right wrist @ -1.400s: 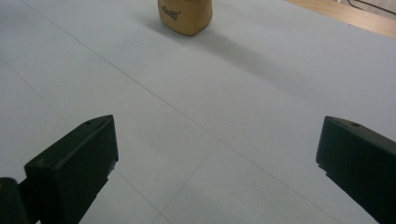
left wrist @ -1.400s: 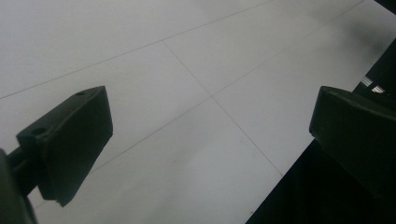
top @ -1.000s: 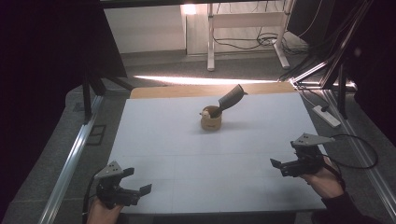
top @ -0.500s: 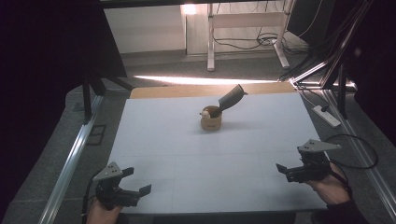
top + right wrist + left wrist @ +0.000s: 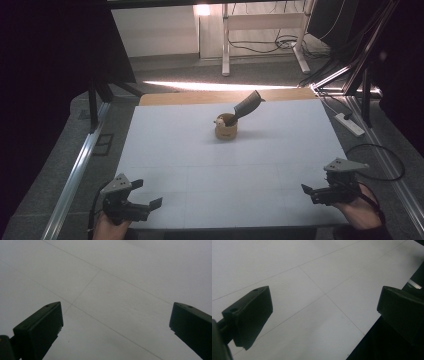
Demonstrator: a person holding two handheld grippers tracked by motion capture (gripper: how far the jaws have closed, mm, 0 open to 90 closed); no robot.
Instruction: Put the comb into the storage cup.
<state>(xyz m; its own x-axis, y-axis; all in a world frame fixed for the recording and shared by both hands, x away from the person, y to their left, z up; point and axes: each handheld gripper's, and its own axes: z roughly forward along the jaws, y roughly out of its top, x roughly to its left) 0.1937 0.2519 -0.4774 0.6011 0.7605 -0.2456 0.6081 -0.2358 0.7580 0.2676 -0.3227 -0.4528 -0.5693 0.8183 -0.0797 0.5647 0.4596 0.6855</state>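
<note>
Both hand-held tools, the left gripper [image 5: 145,204] and right gripper [image 5: 309,192], sit released with jaws spread at the near edge of the white table [image 5: 170,150], well apart from the small round wooden cup [image 5: 226,131] holding a dark grey flat-bladed utensil [image 5: 247,106] mid-table, work apparently unstarted.

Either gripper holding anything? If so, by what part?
Nothing held. Left gripper and right gripper are both open over bare table, far from the cup.
</note>
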